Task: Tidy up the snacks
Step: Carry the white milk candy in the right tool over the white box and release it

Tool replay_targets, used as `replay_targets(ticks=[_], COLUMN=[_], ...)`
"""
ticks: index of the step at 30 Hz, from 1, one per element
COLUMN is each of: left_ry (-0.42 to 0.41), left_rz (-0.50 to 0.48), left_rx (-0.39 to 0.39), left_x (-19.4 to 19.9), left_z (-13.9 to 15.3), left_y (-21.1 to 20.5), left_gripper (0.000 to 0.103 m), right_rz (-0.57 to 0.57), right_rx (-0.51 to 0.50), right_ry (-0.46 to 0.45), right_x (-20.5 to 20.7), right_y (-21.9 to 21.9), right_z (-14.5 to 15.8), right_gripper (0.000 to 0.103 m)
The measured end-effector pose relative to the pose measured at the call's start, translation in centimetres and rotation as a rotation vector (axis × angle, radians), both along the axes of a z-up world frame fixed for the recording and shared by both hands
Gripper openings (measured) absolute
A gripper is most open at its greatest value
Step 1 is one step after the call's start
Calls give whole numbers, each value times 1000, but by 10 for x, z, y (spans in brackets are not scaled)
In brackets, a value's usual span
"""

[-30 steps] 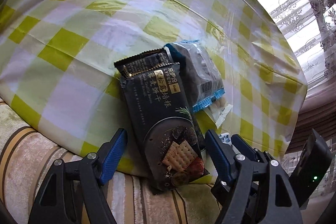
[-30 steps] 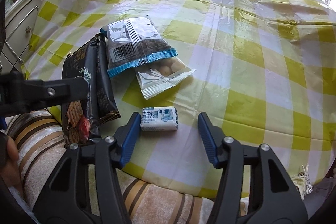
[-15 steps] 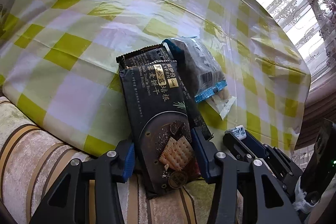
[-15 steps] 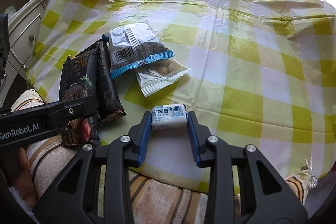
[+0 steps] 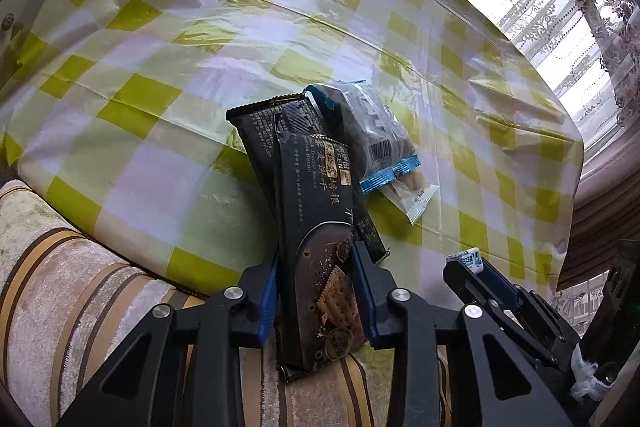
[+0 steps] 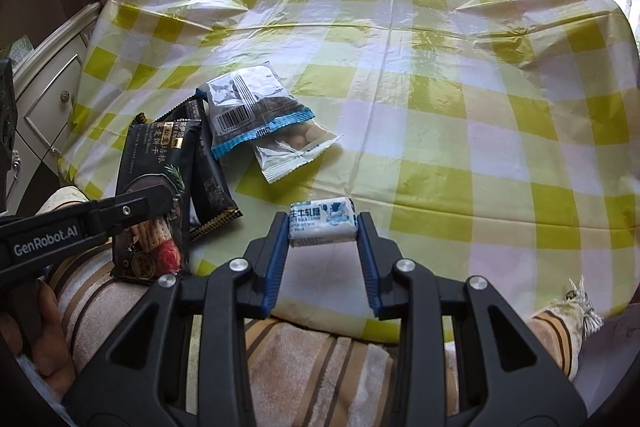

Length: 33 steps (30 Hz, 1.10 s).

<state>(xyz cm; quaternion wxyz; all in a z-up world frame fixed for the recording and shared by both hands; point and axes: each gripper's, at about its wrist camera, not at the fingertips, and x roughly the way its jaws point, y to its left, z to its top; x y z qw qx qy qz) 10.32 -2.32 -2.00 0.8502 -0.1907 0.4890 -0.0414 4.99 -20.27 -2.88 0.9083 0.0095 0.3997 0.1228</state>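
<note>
Both claws have closed in since the earlier frames. Your left claw point(image 5: 316, 291) stood wide either side of the black cracker packet point(image 5: 316, 227); its jaws now sit against the packet's long edges near the lower end and are closing further, pads pressing on the wrapper. Your right claw point(image 6: 322, 227), which flanked the small white candy bar point(image 6: 323, 225) with clear gaps, now grips that bar by its two short ends, clenched, at 12 o'clock from the wrist camera.

Judgement: both pick-ups look secured, so two items appear ready to be carried off together; no destination container shows in either view.

Position: the cracker packet overhangs the near edge of the counter point(image 6: 440, 87) at the 6 o'clock side, partly over a striped cushion point(image 5: 80, 287). A second black packet point(image 6: 212, 183) lies under and beside it. At 1 o'clock from the crackers lies a clear bag with blue trim point(image 6: 256, 107), overlapping a smaller clear pouch point(image 6: 296, 147) of pale round pieces.

Writing: the left tool's arm point(image 6: 80, 227) reads "GenRobot.AI". The cracker packet carries gold Chinese characters and a small "Gold" tag; smaller English text is too fine to read. The candy bar bears blue Chinese characters. The blue-trimmed bag shows a barcode.
</note>
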Motion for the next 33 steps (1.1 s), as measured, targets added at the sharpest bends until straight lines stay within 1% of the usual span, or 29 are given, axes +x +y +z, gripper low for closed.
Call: replay_targets(ticks=[2,3,4,5,6,8,13,14,16,17,18,20,23,26,28,30,33], left_ry=[4,13,19,29,36,48,79,82,95,103,109,113,106,79,52,30,14], left_rz=[-8,-15,-11,-1,11,29,12,6,-12,-21,-24,-31,-26,-1,-3,-6,-10], left_rx=[20,30,40,52,67,100,161,183,252,269,271,262,251,203,166,142,129], left_x=[1,2,3,4,5,6,8,8,9,10,11,11,8,1,-5,-12,-18], left_z=[1,0,0,-1,-1,-1,0,0,-3,-6,-9,-11,-9,-2,3,9,15], left_y=[-4,-6,-7,-7,-7,-8,-25,-30,-41,-43,-44,-43,-42,-35,-33,-35,-39], left_gripper=[35,38,39,44,52,59,59,59,59,58,53,50,50,49,49,49,49], right_rz=[-6,-8,-12,-17,-24,-37,-77,-84,-97,-102,-108,-118,-129,-138,-147,-158,-172], right_rx=[4,5,5,1,-5,-12,-20,-21,-23,-23,-18,-7,12,27,41,57,81], right_ry=[-3,-6,-10,-15,-22,-33,-52,-56,-63,-66,-68,-71,-78,-85,-89,-92,-91], right_x=[-4,-6,-8,-10,-13,-16,-26,-28,-32,-34,-36,-39,-45,-51,-55,-59,-63], right_y=[-2,-3,-4,-5,-6,-7,-15,-17,-20,-22,-24,-29,-35,-42,-47,-53,-62], right_z=[1,1,2,3,4,5,8,9,10,11,11,12,14,16,18,20,22], right_gripper=[38,38,38,38,38,38,38,38,38,38,38,38,38,38,38,38,38])
